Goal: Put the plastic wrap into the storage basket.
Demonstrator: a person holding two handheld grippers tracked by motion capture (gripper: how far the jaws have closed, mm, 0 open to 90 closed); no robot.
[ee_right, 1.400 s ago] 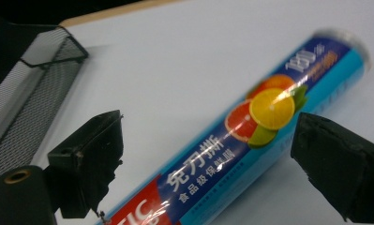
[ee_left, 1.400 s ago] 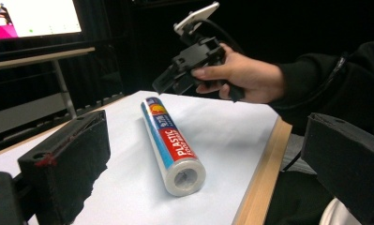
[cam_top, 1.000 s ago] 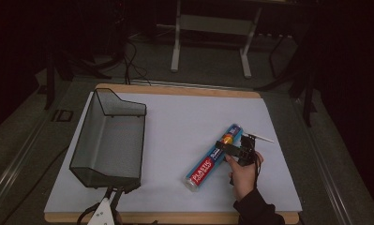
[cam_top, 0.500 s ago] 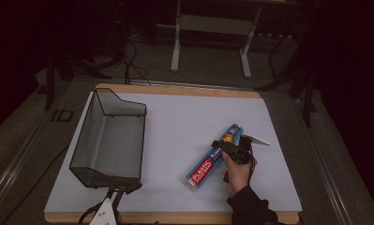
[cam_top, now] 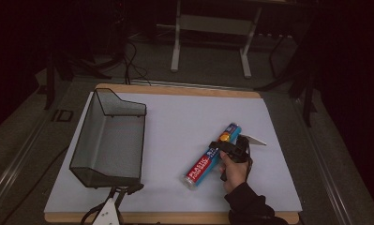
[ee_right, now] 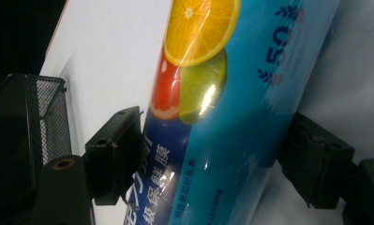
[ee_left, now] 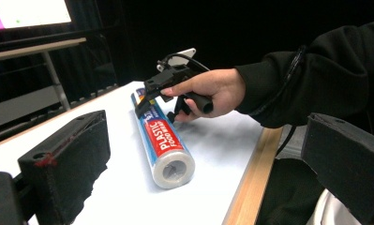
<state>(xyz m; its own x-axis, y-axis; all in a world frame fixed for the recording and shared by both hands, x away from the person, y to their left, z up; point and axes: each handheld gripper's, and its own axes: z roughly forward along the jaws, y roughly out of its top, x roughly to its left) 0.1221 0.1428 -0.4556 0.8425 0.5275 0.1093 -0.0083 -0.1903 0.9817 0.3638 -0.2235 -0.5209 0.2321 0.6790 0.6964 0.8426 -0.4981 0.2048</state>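
A black wire-mesh basket (cam_top: 110, 138) stands on the left half of a white sheet (cam_top: 184, 117) that covers a wood-edged table (cam_top: 175, 90), its taller wall toward the upper part of the frame; in the right gripper view the same mesh shows at the left edge. Beyond the table, at the top centre of the high view, a grey metal stand (cam_top: 212, 28) rises from the dark floor, with black cables (cam_top: 130, 56) trailing to its left. A lit screen (ee_left: 30, 11) glows at the upper left of the left gripper view

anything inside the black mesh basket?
The black wire-mesh basket on the white tabletop looks empty: bare mesh floor visible from above. Its near front wall hides a sliver of the bottom.
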